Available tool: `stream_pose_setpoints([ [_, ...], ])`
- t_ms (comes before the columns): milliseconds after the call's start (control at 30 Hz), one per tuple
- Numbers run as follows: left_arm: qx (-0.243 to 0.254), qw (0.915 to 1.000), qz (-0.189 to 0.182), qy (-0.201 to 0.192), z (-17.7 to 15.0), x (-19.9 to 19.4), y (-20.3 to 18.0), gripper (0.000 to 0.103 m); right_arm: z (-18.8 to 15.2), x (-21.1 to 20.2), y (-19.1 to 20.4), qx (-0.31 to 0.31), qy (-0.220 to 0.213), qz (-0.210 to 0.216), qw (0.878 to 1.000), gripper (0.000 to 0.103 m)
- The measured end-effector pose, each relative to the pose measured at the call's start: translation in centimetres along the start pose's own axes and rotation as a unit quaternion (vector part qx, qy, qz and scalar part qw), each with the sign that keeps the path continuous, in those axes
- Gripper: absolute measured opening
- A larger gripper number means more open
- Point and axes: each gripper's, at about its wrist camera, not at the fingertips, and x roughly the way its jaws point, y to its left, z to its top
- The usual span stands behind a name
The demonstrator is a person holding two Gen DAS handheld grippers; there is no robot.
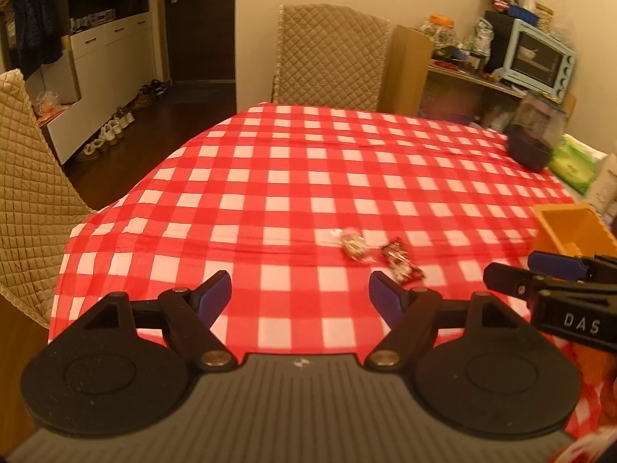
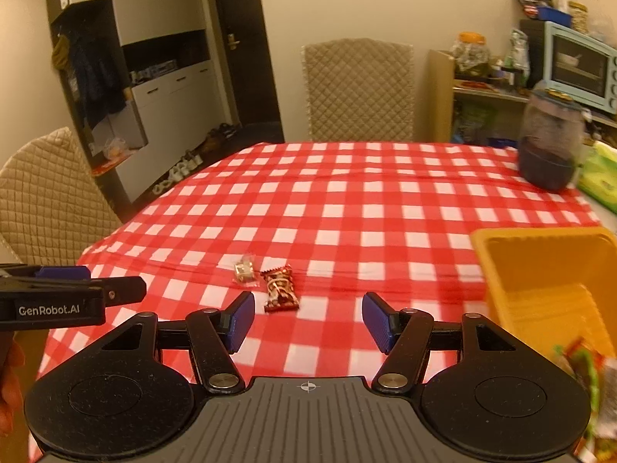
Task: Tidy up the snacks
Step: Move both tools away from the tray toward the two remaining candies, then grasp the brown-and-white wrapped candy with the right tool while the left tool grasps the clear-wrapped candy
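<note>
Hovering low over the worktop, which wears a red-and-white checked cloth, the left gripper has its jaws spread wide with nothing between them. The right gripper hangs beside it, jaws also apart and empty. Two small snacks lie close together on the cloth just ahead of both: a red-wrapped candy bar and, just to its left, a clear-wrapped sweet. An orange bin stands to the right of them, near the right gripper, with some blurred packets at its near edge. Farther back on the right stands a dark jar, and next to it a green pack of tissues. Quilted chairs stand around the worktop.
</note>
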Motion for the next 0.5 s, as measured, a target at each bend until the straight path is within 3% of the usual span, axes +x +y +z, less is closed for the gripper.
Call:
stream_pose_setpoints([
  [233,-0.016,0.9998,0.009,-0.004,0.4,3.4,0.6,0.076,-0.1,5.1,0.5,-0.021,-0.003,0.013,1.000,0.062],
  [367,-0.014,0.9998,0.014,0.001,0.9,5.3,0.7,0.076,-0.2,8.3,0.9,-0.043,0.012,0.024,0.999,0.051],
  [500,-0.009,0.9998,0.020,0.001,1.2,6.5,1.1,0.076,-0.8,10.4,0.9,-0.053,0.026,0.028,0.998,0.049],
])
